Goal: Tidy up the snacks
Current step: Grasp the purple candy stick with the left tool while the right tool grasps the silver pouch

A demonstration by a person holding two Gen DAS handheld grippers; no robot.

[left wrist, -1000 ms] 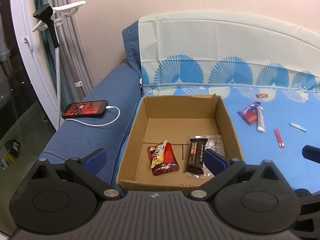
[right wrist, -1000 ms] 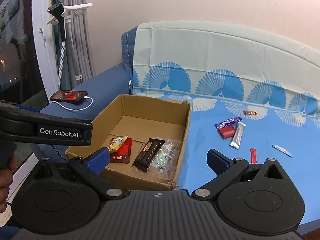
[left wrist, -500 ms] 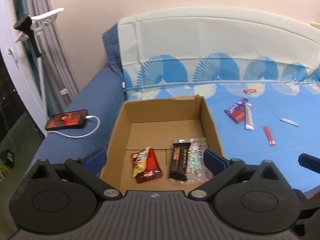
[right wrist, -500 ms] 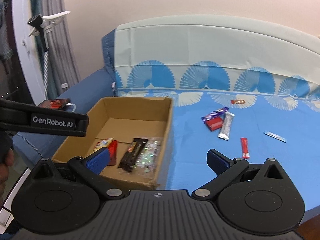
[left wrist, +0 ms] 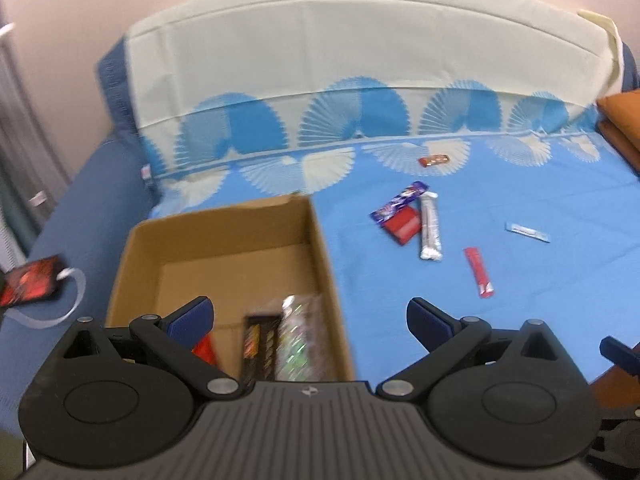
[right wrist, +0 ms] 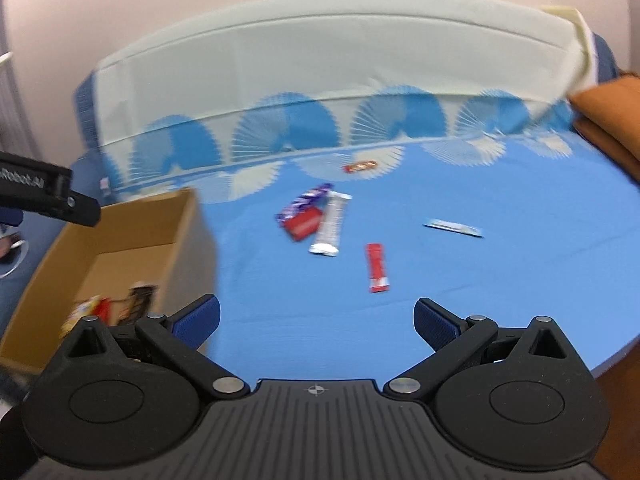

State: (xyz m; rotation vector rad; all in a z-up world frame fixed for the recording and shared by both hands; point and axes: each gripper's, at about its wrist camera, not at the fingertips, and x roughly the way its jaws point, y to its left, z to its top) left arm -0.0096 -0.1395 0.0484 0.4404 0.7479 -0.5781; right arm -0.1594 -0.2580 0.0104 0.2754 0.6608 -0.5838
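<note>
An open cardboard box [left wrist: 320, 248] [right wrist: 188, 220] stands on the blue sheet and holds a dark bar [left wrist: 260, 344], a clear packet [left wrist: 300, 332] and a red packet. Loose snacks lie on the sheet: a purple wrapper [left wrist: 400, 200] [right wrist: 306, 200] over a red one [right wrist: 304, 224], a silver stick [left wrist: 430, 228] [right wrist: 330, 224], a red stick [left wrist: 478, 272] [right wrist: 376, 268], a white-blue sachet [left wrist: 526, 232] [right wrist: 454, 227] and a small red candy [left wrist: 434, 159] [right wrist: 360, 166]. My left gripper [left wrist: 310, 318] is open and empty over the box's right wall. My right gripper [right wrist: 316, 318] is open and empty, short of the red stick.
A phone [left wrist: 30, 286] on a white cable lies on the dark blue armrest at the left. An orange cushion [left wrist: 624, 120] [right wrist: 612, 112] sits at the far right. The sofa back rises behind. The left gripper's body [right wrist: 44, 196] shows at the right wrist view's left edge.
Both grippers have swung to the right; the box has slid toward the left of both views and the loose snacks toward the middle. Both stay open and empty.
</note>
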